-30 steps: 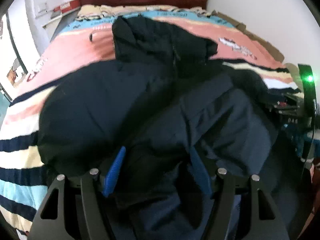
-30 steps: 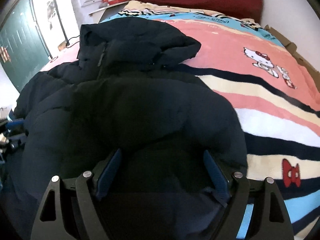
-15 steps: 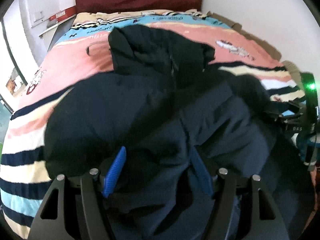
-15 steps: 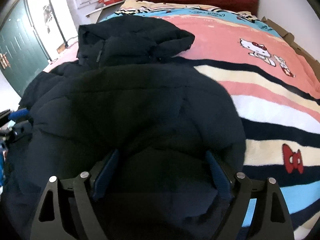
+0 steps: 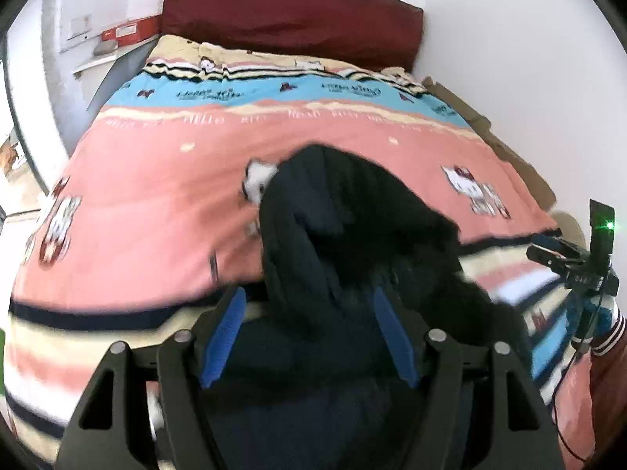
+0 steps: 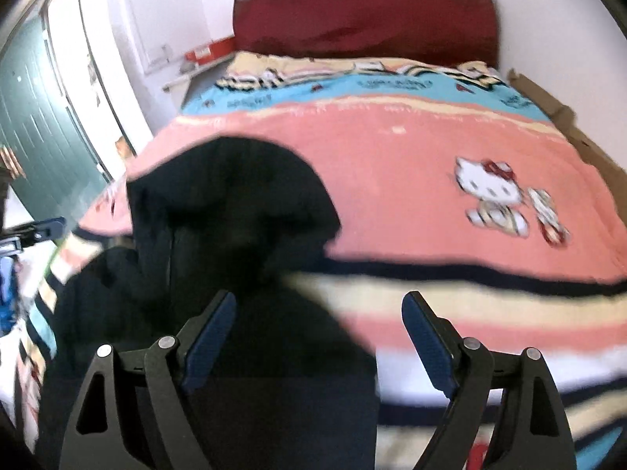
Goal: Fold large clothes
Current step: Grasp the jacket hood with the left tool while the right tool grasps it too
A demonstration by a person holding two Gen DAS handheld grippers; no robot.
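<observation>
A dark navy hooded puffer jacket [image 5: 352, 243] lies bunched on the bed; it also shows in the right wrist view [image 6: 235, 211]. My left gripper [image 5: 309, 325] has its blue-padded jaws spread wide, with jacket fabric filling the gap between them. My right gripper [image 6: 317, 337] also has its jaws wide apart; the jacket lies between them on the left side, striped blanket on the right. Both views are motion-blurred. The right gripper's body [image 5: 572, 262] shows at the right edge of the left wrist view.
The bed is covered by a pink, blue and striped cartoon-cat blanket [image 5: 156, 180] [image 6: 450, 149]. A dark red headboard [image 5: 290, 11] stands against the white wall. A green door [image 6: 35, 117] is at the left, and a shelf with a red box [image 5: 125, 31] stands beside the bed.
Both grippers have moved up and toward the head of the bed. The jacket now looks bunched into a smaller heap, and much more blanket is exposed.
</observation>
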